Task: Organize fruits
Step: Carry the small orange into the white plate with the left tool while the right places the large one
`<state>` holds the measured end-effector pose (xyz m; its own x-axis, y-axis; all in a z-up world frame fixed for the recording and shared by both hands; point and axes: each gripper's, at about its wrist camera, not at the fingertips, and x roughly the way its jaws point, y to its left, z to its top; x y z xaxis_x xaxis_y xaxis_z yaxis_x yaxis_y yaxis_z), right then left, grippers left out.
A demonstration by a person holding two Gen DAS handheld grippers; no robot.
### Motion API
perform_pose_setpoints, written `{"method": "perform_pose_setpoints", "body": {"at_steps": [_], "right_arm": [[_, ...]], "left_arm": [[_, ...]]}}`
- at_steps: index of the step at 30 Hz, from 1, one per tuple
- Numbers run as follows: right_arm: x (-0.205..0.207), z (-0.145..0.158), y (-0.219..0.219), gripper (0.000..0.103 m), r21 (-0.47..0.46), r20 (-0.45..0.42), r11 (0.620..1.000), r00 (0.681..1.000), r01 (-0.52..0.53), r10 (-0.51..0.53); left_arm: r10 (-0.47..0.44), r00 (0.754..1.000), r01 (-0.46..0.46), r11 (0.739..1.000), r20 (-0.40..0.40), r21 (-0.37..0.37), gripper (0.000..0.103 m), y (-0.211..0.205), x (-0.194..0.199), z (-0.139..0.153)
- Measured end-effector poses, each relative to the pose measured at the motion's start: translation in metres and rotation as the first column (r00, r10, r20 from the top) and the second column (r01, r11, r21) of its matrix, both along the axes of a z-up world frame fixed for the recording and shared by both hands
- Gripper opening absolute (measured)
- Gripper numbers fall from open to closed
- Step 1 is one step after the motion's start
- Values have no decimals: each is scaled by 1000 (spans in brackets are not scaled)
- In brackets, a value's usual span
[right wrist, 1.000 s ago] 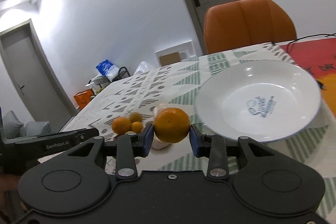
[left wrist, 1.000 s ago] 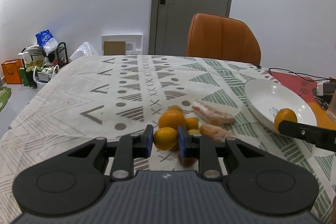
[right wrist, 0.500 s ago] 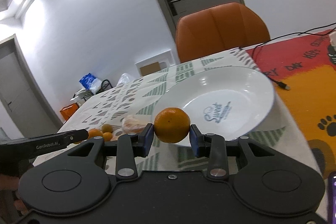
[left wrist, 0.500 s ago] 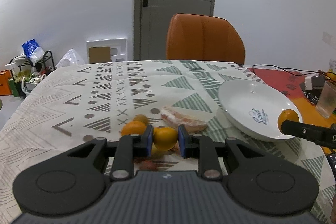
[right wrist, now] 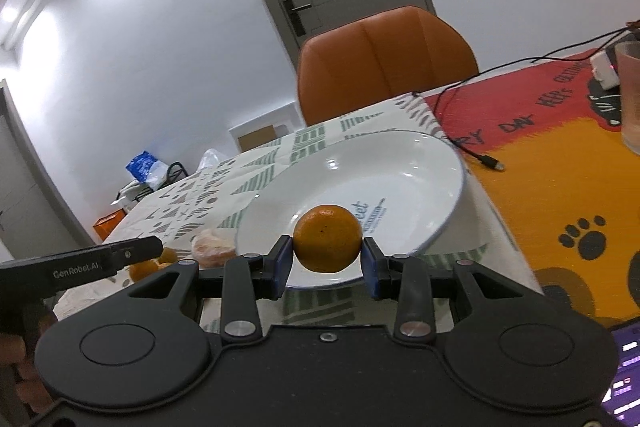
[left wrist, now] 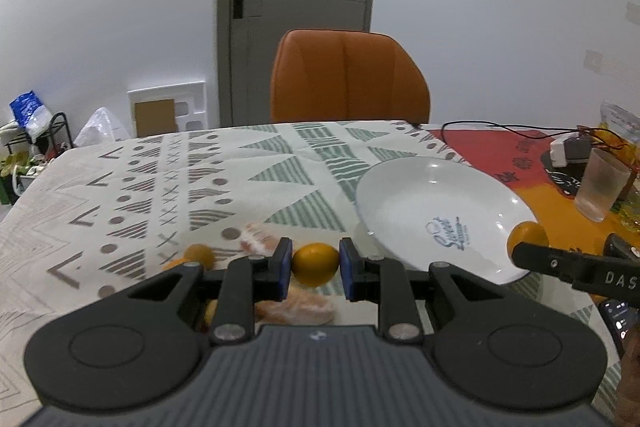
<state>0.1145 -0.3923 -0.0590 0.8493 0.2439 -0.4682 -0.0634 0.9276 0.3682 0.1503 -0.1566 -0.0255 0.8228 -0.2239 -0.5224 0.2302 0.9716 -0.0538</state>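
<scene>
My left gripper [left wrist: 315, 269] is shut on a small yellow-orange citrus fruit [left wrist: 316, 262], held above the table left of the white plate [left wrist: 404, 195]. My right gripper [right wrist: 327, 263] is shut on an orange [right wrist: 327, 243], held over the near rim of the plate [right wrist: 420, 163]. That orange also shows in the left wrist view [left wrist: 527, 235] at the plate's right edge. Loose small oranges [left wrist: 199, 254] and peeled citrus pieces [left wrist: 296, 310] lie on the patterned cloth below my left gripper. The peeled fruit shows in the right wrist view [right wrist: 212, 247].
An orange chair [left wrist: 348, 75] stands at the table's far side. A frosted cup [left wrist: 600, 187], a white adapter [left wrist: 568, 151] and black cable [right wrist: 476, 151] lie on the red-orange mat at right. A phone [left wrist: 618, 319] lies near the front right edge.
Both grippers moved right toward the plate with their fruits. The right gripper's orange now hangs over the plate's near rim. The left gripper rose away from the fruit pile.
</scene>
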Motion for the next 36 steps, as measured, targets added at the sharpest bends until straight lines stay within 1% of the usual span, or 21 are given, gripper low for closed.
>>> {"method": "perform_pose_setpoints", "body": {"at_steps": [8,10,12,19,27,31,33,35,36], "right_arm": [[4,-3,-7,35,-8,-4,1000,1000,22,-22],[5,-3,-9,36,-7,-4,1000,1000,26,-26],[6,-3,-10,39,-2,-3,1000,1000,27,-27],[-5,3,-13,39,-7,9,999,999,43,-43],[-13,7,-12,40,-17,14,999,999,36,-36],[-13,8,-11,41,-21,9,999,999,39,-39],[-12,6,-10,42,-22,5,999,999,39,-39],[-12,5,-9,45,-22,1,999,999,36,-36],[-11,5,-8,46,-23,0,999,999,36,-36]], "left_arm": [[-53,999,53,999,4,-1,24,-23,10,1],[-62,998,62,998,4,-2,24,-27,12,1],[-73,997,73,997,5,-1,24,-32,14,1],[-121,993,121,993,0,3,24,-49,20,1],[-161,987,161,987,6,-7,24,-65,23,5],[-155,988,155,988,8,-1,28,-66,23,7],[-150,989,150,989,-8,-8,28,-62,23,6],[-136,990,136,991,-34,-13,32,-56,23,3],[-129,991,128,992,-41,-14,35,-52,22,2]]}}
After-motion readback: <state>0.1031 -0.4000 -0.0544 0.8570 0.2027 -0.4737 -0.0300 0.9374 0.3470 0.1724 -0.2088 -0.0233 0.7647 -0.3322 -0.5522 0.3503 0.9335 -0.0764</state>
